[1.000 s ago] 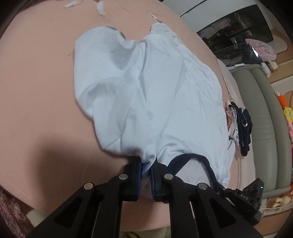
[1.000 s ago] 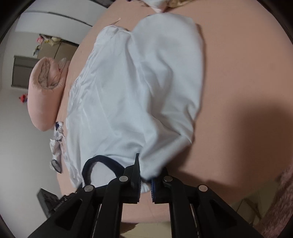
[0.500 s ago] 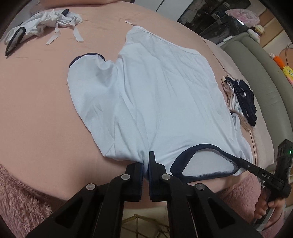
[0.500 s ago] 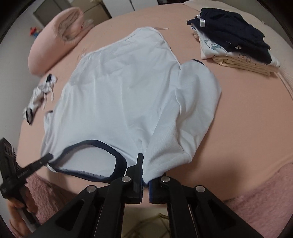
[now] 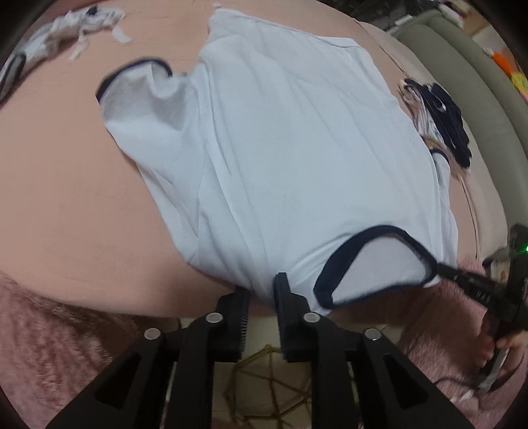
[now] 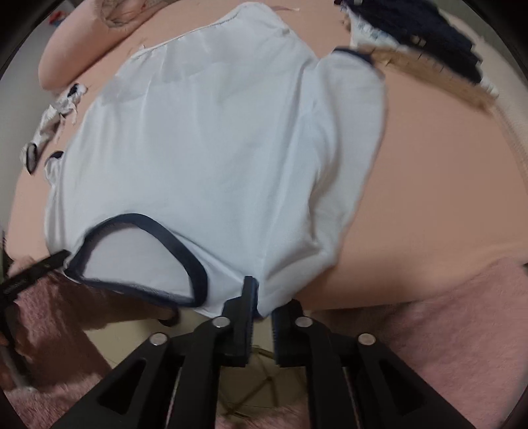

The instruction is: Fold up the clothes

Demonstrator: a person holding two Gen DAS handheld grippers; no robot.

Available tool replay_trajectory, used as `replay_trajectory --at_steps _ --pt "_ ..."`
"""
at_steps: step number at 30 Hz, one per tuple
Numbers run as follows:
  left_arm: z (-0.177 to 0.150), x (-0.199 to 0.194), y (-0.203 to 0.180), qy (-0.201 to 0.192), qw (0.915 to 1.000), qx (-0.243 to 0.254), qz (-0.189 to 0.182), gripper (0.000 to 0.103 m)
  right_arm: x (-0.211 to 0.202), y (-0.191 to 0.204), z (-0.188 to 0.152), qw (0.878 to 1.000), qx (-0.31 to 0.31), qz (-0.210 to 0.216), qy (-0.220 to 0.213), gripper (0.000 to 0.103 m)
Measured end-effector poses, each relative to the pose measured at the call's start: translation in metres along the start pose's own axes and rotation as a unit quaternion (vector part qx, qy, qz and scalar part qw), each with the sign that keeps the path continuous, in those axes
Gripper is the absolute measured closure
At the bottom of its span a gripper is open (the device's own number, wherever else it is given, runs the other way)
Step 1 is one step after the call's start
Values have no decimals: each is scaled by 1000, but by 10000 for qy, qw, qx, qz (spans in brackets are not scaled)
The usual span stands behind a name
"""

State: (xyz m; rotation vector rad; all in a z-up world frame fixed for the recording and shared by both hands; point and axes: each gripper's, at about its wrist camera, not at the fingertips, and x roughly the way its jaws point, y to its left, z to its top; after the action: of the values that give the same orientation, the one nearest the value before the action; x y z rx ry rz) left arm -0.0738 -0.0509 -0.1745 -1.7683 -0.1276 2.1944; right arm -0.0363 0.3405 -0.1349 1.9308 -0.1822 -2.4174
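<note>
- Pale blue T-shirt [image 5: 297,148] w/ navy trim lies spread on the pink bed [image 5: 66,198], hem toward 12 o'clock, neckline [image 5: 373,260] at the near edge, approx 5 o'clock in the left wrist view.
- 2 sleeves spread out to the sides: 1 at 10 o'clock in the left view [image 5: 138,99], the other at 2 o'clock in the right view [image 6: 353,99].
- Left gripper [image 5: 262,297]: jaws have just been opening, now parted a little; the shoulder edge sits between them, pads no longer pressing it.
- Right gripper [image 6: 262,313]: same, jaws have just been opening, a narrow gap, the other shoulder's cloth hanging loose between them.
- Handling, my read: thin, light, floppy knit; no stiffness, wrinkles easily, drags on the sheet instead of sliding clean. Not fragile.
- Where to grab: pinch at a seam or the navy rib, where layers are thicker, e.g. shoulder points either side of the neckline, or a sleeve cuff for a side fold. Take both layers or the back panel lags.
- Folded stack of clothes [image 6: 429,33] near the far sleeve, 1 o'clock in the right view; crumpled white garment [image 5: 66,29] at 10 o'clock in the left view. Keep clear of both.
</note>
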Motion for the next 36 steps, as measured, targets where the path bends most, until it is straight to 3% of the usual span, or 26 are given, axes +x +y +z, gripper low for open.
replay_trajectory --at_steps 2,4,6,9,11,13,15,17,19,21,23,25,27,29,30,34,36 --pt "-4 -19 1 -199 9990 186 346 84 -22 -2 -3 9997 -94 2 -240 87" --pt "-3 -36 0 -647 9957 390 537 84 -41 -1 -4 9984 -193 21 -524 87" --pt "4 -40 -6 -958 9926 627 395 85 -53 6 2 9955 -366 98 -873 87" --pt "17 -26 -29 -1066 9876 1148 71 84 -40 49 33 9916 -658 212 -1093 87" --pt "22 -7 -38 -841 9886 1236 -156 84 -30 71 50 9897 -717 424 -1163 87" --pt "26 16 -45 -433 9913 1205 -300 84 -7 91 61 9888 -767 703 -1072 87" --pt "19 40 -40 133 9939 1070 -229 85 37 98 70 9950 -765 477 -430 87" --pt "8 36 -32 69 9934 1089 -362 85 63 91 65 9969 -650 434 118 88" --pt "-1 27 -23 276 9930 1076 -413 84 54 82 54 9955 -658 676 68 88" --pt "-5 13 -13 140 9943 1021 -267 84 49 78 47 9938 -770 677 420 88" --pt "-3 -8 7 -455 9969 638 -79 84 37 74 46 9949 -788 578 253 87" --pt "6 -25 40 -1014 9947 -185 25 82 21 70 50 9965 -695 456 -119 87" --pt "13 -29 72 -1218 9882 -920 86 57 11 62 56 9970 -389 476 -465 87" --pt "18 -25 99 -1317 9788 -1559 -168 46 6 49 61 9962 12 430 -757 87" --pt "20 -22 109 -1319 9751 -1762 -254 46 5 38 64 9951 313 329 -879 87" --pt "36 -3 122 -1425 9699 -1909 -500 46 6 -14 63 9789 1676 273 -1140 86" --pt "45 13 115 -1401 9690 -1940 -617 46 16 -41 69 9715 2076 235 -1124 77"
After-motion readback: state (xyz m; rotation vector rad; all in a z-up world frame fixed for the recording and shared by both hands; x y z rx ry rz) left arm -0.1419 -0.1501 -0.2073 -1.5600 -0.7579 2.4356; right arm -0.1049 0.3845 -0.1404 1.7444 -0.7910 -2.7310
